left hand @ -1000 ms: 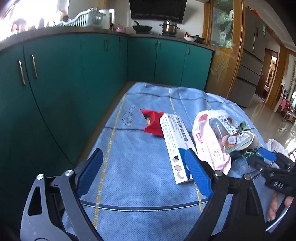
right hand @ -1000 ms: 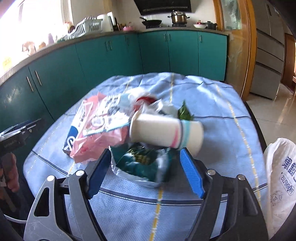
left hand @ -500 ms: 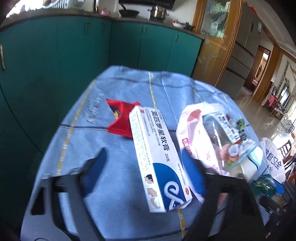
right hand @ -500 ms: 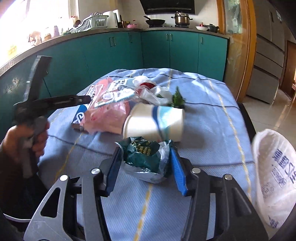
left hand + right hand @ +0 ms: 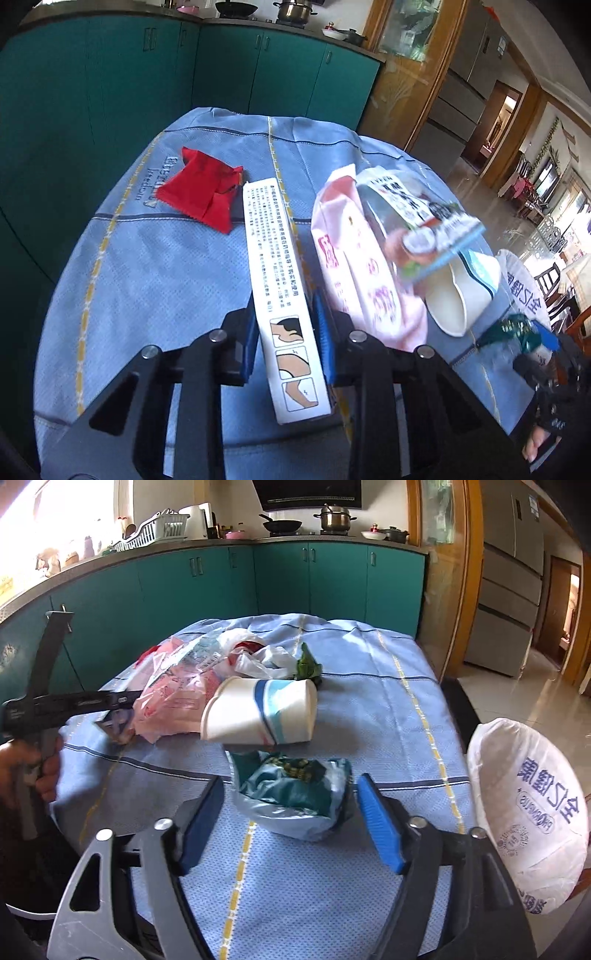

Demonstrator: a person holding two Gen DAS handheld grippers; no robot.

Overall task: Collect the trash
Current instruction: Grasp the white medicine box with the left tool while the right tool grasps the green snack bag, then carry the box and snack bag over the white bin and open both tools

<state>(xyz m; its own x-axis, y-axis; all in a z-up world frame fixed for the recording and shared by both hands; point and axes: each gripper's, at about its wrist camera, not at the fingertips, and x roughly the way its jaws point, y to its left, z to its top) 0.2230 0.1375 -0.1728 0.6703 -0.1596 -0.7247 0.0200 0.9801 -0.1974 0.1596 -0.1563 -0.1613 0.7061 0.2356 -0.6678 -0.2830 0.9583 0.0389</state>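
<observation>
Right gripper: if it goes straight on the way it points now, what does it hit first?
Probably the green snack wrapper. It lies crumpled on the blue tablecloth between the open fingers of the right gripper, apparently untouched by either pad. Beyond it lies the paper cup, on its side. Depth is uncertain in the fisheye view.

A home kitchen: teal cabinets (image 5: 280, 579) run along the 12 o'clock wall, a pot (image 5: 334, 518) and pan (image 5: 282, 525) on the stove, a dish rack (image 5: 155, 531) at 11 o'clock, a refrigerator (image 5: 511, 579) at 2 o'clock, and a cloth-covered table (image 5: 369, 709).
</observation>
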